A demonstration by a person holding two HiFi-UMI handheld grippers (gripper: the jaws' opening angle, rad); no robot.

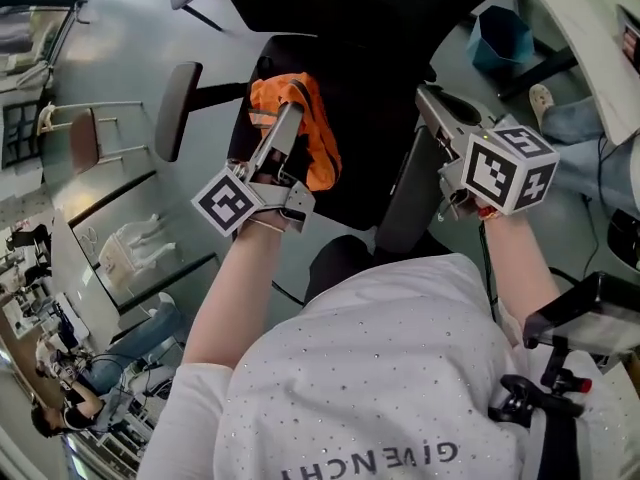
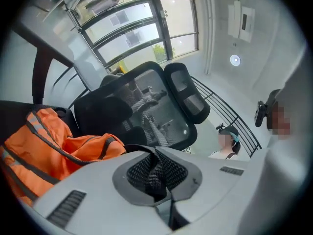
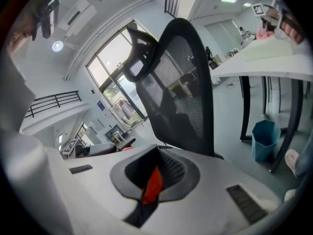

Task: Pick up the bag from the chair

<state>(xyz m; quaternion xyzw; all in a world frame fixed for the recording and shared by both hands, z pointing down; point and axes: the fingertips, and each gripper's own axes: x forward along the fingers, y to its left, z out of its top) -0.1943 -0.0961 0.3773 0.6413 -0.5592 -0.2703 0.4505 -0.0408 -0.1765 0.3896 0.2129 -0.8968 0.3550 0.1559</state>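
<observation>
Orange bag is held up at twelve o'clock, near the chair. Its black strap is clamped in the left claw, an orange tab in the right claw. Pickup is judged nearly done; only carrying clear is left.
</observation>
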